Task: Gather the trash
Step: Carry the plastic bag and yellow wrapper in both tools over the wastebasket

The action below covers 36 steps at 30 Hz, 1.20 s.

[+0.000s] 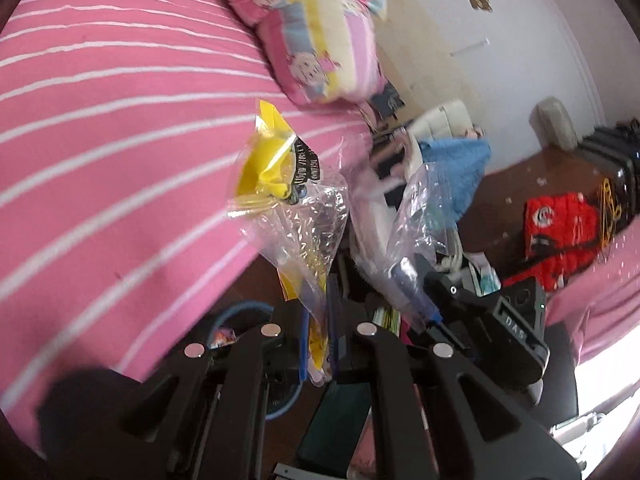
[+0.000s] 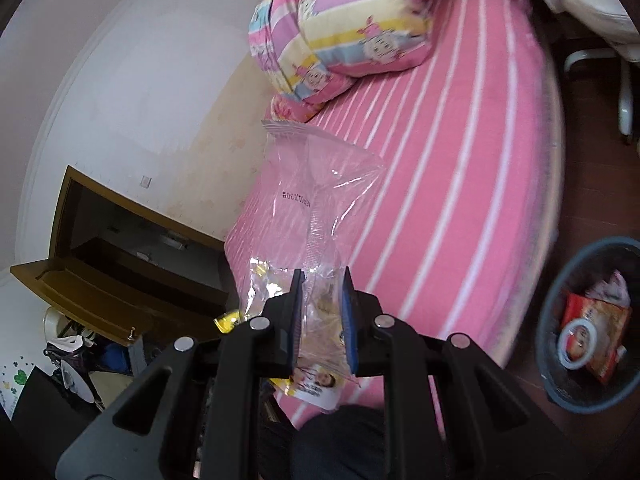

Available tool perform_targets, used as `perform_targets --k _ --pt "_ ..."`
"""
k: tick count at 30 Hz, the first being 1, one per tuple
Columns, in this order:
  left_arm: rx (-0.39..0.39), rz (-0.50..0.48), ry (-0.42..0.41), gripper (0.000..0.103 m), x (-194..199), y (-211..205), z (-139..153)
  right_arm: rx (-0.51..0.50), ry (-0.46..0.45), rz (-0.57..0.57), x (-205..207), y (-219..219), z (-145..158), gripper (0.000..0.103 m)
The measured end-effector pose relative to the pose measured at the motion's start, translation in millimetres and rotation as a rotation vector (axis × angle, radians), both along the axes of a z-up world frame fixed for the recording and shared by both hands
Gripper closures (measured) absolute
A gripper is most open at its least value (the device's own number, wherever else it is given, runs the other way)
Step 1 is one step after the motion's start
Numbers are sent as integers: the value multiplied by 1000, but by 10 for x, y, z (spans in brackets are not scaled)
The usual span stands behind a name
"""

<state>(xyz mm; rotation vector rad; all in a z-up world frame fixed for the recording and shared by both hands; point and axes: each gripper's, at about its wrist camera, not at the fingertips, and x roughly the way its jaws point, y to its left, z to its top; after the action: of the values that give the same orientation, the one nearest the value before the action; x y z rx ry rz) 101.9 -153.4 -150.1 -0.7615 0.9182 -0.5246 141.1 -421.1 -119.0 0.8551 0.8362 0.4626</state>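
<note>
My left gripper [image 1: 318, 336] is shut on a clear and yellow plastic wrapper [image 1: 280, 184], held up in the air beside the pink striped bed [image 1: 100, 120]. My right gripper [image 2: 322, 320] is shut on a clear plastic bag [image 2: 316, 196], held above the bed's edge [image 2: 460, 200]. The right gripper with its clear bag [image 1: 416, 220] also shows in the left wrist view, close to the right of the left one. A blue-grey trash bin [image 2: 560, 280] stands on the floor at the right of the right wrist view, with a red wrapper [image 2: 592, 336] inside.
A rolled pastel quilt [image 2: 340, 28] lies on the bed. A brown wooden door [image 2: 100, 264] stands open at left. A white chair [image 2: 592, 12] is beyond the bed. A red bag [image 1: 560, 232], dark suitcase [image 1: 612, 164] and blue cloth [image 1: 456, 160] sit on the dark wood floor.
</note>
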Motion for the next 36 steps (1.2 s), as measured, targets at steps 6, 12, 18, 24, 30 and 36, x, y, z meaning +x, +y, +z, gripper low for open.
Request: perform_targets --k 6,12,18,24,30,36 --pt "52 -90 20 96 -251 -439 -134 -43 29 -72 -495 -461 -140 85" --pt "90 -208 82 96 -265 -970 -513 -82 106 -154 -857 -863 -518 85" --pt "145 -306 159 96 -177 -1418 -957 -131 199 -224 -1007 -1217 -952 85" --pt "185 -387 216 96 56 -1762 -1303 -159 283 -272 -995 -1433 -1344 85" --pt "247 -433 318 96 329 -2023 -1773 -217 378 -311 -929 -1559 -1671 85" --pt "317 -493 367 95 481 -2258 -2117 -278 453 -321 -871 -1610 -1927 85"
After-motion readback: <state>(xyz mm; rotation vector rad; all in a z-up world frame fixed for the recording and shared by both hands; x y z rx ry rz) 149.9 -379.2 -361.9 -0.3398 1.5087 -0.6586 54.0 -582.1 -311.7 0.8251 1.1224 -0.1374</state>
